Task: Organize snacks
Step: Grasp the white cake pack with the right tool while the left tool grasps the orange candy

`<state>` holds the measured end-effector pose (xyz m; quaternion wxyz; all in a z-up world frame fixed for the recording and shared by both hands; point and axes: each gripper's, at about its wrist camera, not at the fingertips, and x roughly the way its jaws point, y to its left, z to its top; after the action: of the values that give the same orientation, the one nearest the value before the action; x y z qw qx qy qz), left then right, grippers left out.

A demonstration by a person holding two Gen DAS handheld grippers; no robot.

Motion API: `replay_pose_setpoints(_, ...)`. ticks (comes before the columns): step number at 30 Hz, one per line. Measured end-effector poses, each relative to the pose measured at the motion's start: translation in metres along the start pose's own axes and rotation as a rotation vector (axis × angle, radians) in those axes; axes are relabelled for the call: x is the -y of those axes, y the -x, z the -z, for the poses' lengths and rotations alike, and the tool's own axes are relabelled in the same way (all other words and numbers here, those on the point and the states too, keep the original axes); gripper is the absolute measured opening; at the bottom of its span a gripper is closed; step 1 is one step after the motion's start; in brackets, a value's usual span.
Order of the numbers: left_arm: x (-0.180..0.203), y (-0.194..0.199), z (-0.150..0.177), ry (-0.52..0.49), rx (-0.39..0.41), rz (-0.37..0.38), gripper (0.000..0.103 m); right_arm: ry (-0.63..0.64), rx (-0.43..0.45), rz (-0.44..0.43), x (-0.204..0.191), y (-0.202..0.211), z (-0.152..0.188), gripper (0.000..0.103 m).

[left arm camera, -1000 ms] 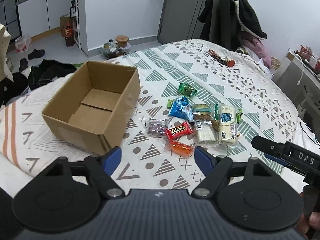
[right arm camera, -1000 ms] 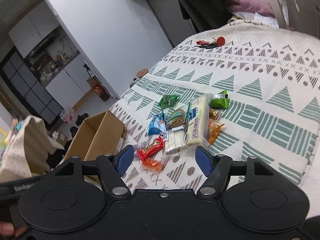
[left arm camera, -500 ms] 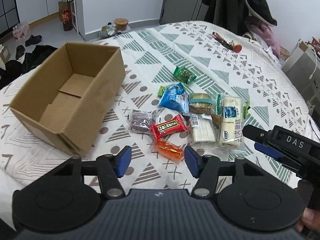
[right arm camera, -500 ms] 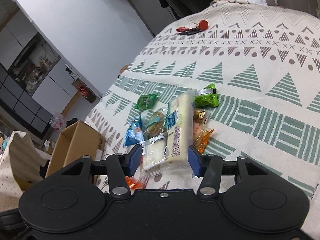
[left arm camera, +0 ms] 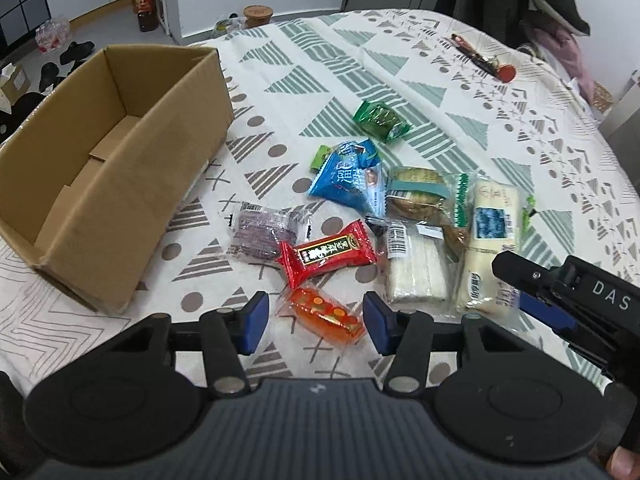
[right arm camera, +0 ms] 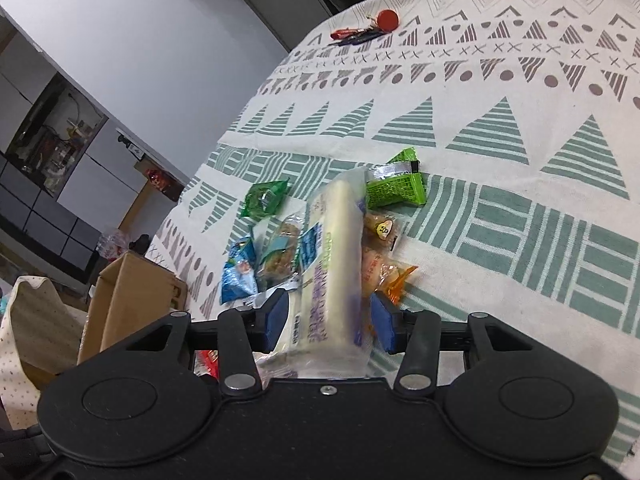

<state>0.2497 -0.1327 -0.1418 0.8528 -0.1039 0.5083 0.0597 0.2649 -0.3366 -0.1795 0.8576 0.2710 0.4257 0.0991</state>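
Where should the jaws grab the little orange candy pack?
Across its narrow middle, from above. The orange candy pack lies flat and slanted on the bedspread, and the open left gripper already straddles it, clear of the red pack.

Under my cameras: cream bedspread (left arm camera: pixel 400 80) printed with green striped triangles, taupe dots and crosses. Plain brown cardboard box (left arm camera: pixel 120 168). Snack wrappers: red with black-and-gold label (left arm camera: pixel 326 254), translucent orange (left arm camera: pixel 324 314), purple-tinted clear (left arm camera: pixel 264 230), bright blue (left arm camera: pixel 346 176), dark green (left arm camera: pixel 380 118), lime green (right arm camera: pixel 394 186). Long pale cream pack (right arm camera: pixel 332 272) with blue print. Both grippers show blue pads (left arm camera: pixel 252 318) on black frames.
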Motion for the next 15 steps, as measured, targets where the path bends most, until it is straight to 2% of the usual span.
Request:
replay_pose_setpoints(11,-0.001,-0.029,0.003,0.056,-0.062,-0.056,0.052,-0.007,-0.061,-0.014,0.007,-0.018,0.001,0.047)
replay_pose_setpoints(14,-0.003,-0.031,0.007,0.065,-0.086,-0.049,0.052,0.001,-0.071,-0.018,0.005,-0.02,0.002,0.041)
replay_pose_setpoints(15,-0.004,-0.032,0.009,0.067,-0.092,-0.046,0.052,-0.003,-0.077,-0.024,0.005,-0.021,0.003,0.037)
